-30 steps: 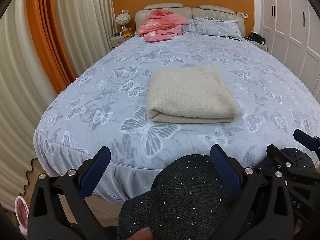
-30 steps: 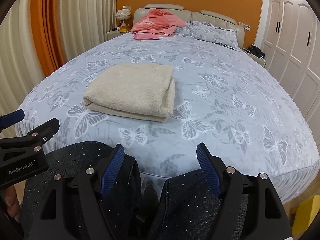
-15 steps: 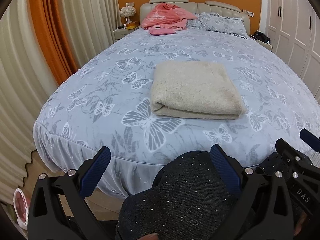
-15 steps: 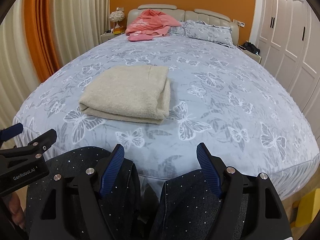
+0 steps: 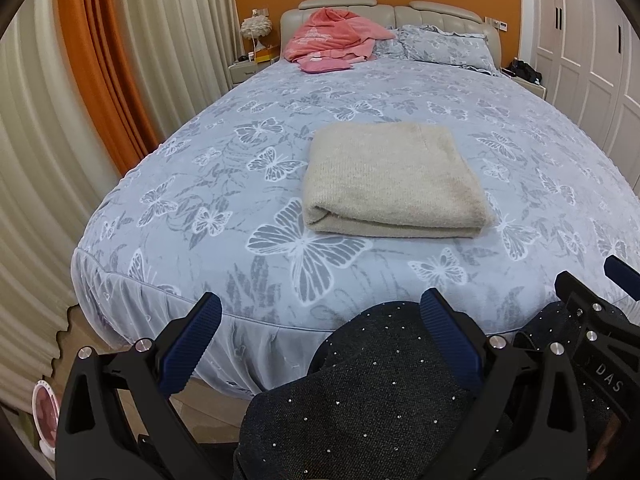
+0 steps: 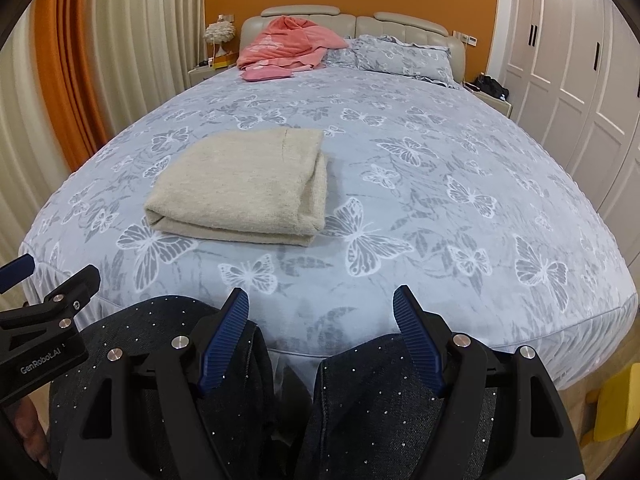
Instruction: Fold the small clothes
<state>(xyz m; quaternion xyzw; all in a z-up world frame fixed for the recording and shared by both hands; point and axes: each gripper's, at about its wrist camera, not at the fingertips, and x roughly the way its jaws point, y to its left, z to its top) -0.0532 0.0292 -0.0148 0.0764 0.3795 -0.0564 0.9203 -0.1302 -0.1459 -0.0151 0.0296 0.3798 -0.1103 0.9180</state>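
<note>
Folded beige sweater (image 5: 394, 184) lies flat on the butterfly-print bedspread (image 5: 280, 128), toward the near end of the bed, in the left wrist view. Far off, a pink garment (image 5: 336, 38) is heaped against the padded headboard (image 5: 440, 14), with a matching pillow (image 5: 444, 46) to its right. Orange and cream curtains (image 5: 100, 60) hang along the left, and white wardrobe doors (image 5: 588, 52) stand on the right. A nightstand item at far right is too dark to identify. The left gripper (image 5: 320, 312) hovers low over the person's sparkly dark trousers (image 5: 380, 392), angled down toward the bed, jaws spread wide with nothing between them.

From the right wrist view, the sweater (image 6: 244, 186) sits left of centre, well apart from both tools. The bedspread (image 6: 440, 168) fills the frame; a yellow object (image 6: 618, 400) at near right is cut off. The right gripper (image 6: 320, 308) is held above the knees (image 6: 380, 396), jaws wide and empty. The left gripper (image 6: 44, 312) pokes in at the left edge.
</note>
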